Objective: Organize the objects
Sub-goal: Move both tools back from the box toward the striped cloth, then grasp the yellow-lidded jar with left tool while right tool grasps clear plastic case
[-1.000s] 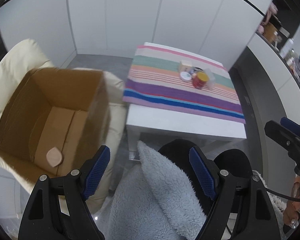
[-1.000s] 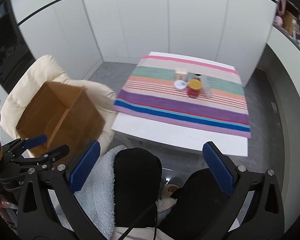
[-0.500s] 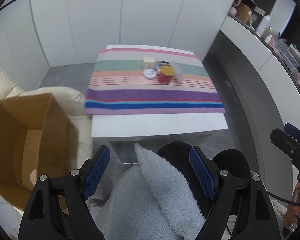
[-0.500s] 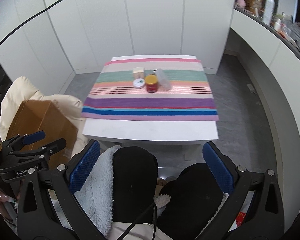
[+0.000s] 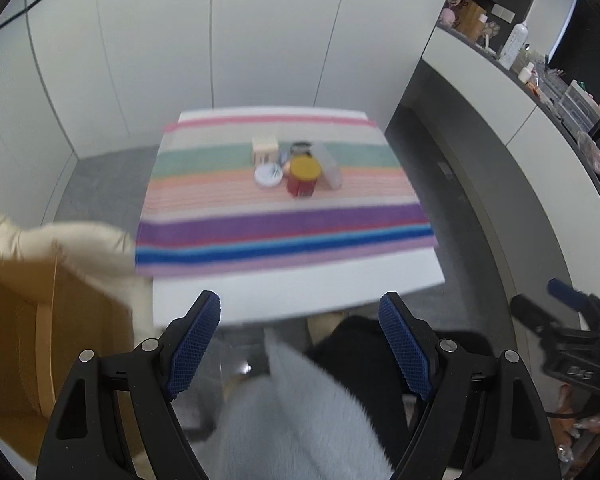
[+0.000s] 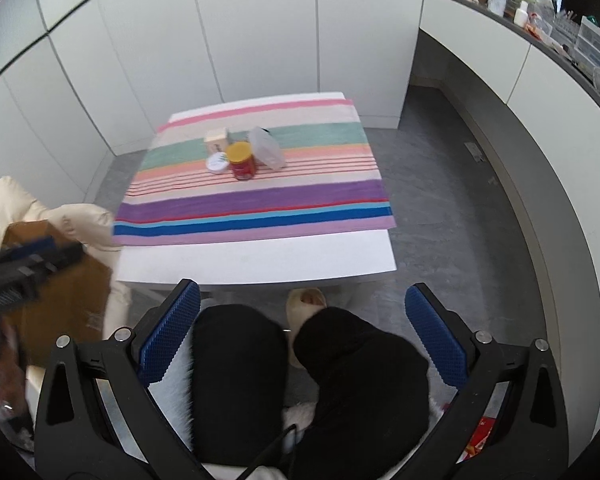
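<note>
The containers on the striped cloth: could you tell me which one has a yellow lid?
The red jar, standing at the front of the group. The flat round tin beside it has a white lid, and the clear plastic container has none coloured.

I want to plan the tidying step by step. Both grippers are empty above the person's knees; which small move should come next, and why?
Probably bring the right gripper forward toward the red jar with the yellow lid. It stands nearest in the cluster on the striped cloth, and both the right and the left gripper are open, holding nothing and short of the white table.
</note>
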Demonstrator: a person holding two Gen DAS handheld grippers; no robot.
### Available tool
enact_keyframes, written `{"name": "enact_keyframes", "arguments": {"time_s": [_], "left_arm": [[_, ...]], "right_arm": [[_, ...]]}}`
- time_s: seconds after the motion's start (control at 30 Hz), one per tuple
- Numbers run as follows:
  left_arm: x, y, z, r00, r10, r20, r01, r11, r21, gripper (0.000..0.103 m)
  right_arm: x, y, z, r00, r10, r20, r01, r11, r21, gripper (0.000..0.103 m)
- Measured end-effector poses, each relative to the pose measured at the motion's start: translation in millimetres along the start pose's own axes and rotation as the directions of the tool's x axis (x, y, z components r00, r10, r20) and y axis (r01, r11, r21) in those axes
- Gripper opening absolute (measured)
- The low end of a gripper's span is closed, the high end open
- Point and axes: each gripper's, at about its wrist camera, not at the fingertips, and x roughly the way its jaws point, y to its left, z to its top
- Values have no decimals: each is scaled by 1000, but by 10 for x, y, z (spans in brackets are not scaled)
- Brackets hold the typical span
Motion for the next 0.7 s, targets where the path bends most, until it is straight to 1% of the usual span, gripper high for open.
{"name": "enact_keyframes", "arguments": {"time_s": [0.07,0.13,0.17,0.3,0.4,0.43,0.57,0.63,0.7], "left_arm": [[98,-22,158,1000,20,22,-20,1000,24,84],[242,-15,307,999,41,22,-42,998,41,85],[319,-23,375,999,42,10,-43,998,48,85],[724,29,662,997,17,-79,-14,999,47,85],[939,117,841,994,22,-107,-19,1000,22,85],[1016,143,908,994,25,-106,-23,1000,18,85],[1356,187,1135,994,80,-76,-77,996,41,85],[1585,203,1214,994,90,-56,-87,995,48,85],[1874,206,1255,995,95,-39,-94,995,41,85]], "right_arm": [[165,-76,91,1000,-7,-9,7,1000,10,103],[350,-120,203,1000,-8,-18,8,1000,16,103],[452,-129,264,1000,-5,-20,6,1000,17,103],[917,-108,501,999,-3,-32,3,1000,2,103],[1400,-30,688,997,-7,-73,5,1000,-30,103],[1569,9,750,996,-1,-94,-3,999,-41,103],[2211,142,987,990,30,-138,-40,997,-69,103],[2534,196,1103,989,44,-144,-57,994,-90,103],[2796,249,1189,991,45,-123,-60,991,-124,103]]}}
